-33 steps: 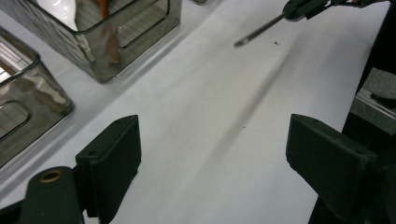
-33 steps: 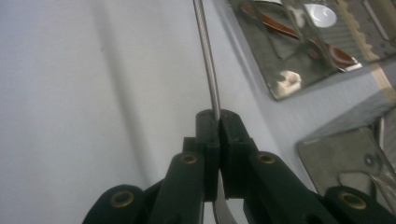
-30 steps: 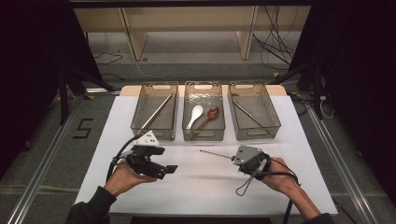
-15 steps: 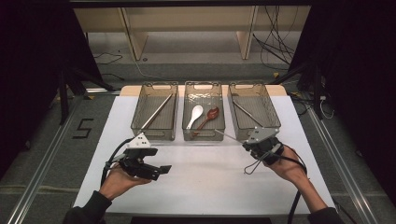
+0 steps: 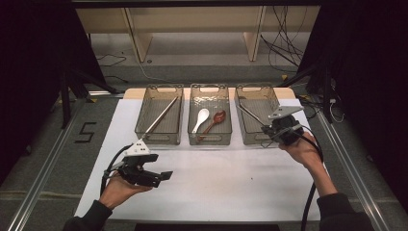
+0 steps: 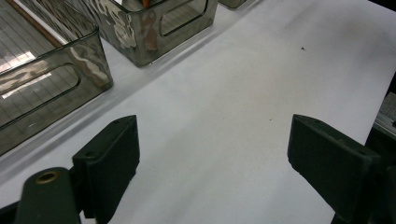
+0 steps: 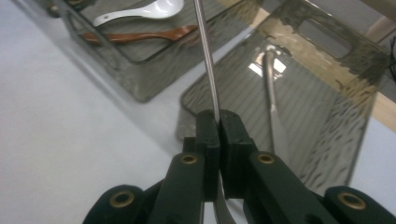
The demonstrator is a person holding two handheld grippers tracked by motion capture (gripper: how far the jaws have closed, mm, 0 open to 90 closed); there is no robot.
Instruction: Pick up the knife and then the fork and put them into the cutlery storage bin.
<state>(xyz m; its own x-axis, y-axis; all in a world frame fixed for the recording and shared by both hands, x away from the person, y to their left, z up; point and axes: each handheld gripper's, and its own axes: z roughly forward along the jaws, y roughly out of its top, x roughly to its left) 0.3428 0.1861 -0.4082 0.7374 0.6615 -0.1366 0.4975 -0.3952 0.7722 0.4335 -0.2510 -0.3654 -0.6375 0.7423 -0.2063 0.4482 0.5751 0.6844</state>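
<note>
Gripping a metal utensil (image 7: pixel 207 56) over the right bin (image 5: pixel 250 135), right tongs (image 7: pixel 219 122); left tongs (image 6: pixel 212 158) released.

A white-covered table (image 5: pixel 231 178) stands on grey floor (image 5: pixel 45 144) marked with a black "5" (image 5: pixel 85 132) at nine o'clock. Pale wooden shelving (image 5: pixel 192 29) rises at twelve o'clock; black cables (image 5: pixel 284 48) trail at one o'clock. Dark surroundings flank both sides.

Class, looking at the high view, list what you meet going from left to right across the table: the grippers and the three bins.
left gripper → left bin with a long utensil → middle bin with white spoon and brown spoon → right bin → right gripper, shut on a thin metal utensil.
</note>
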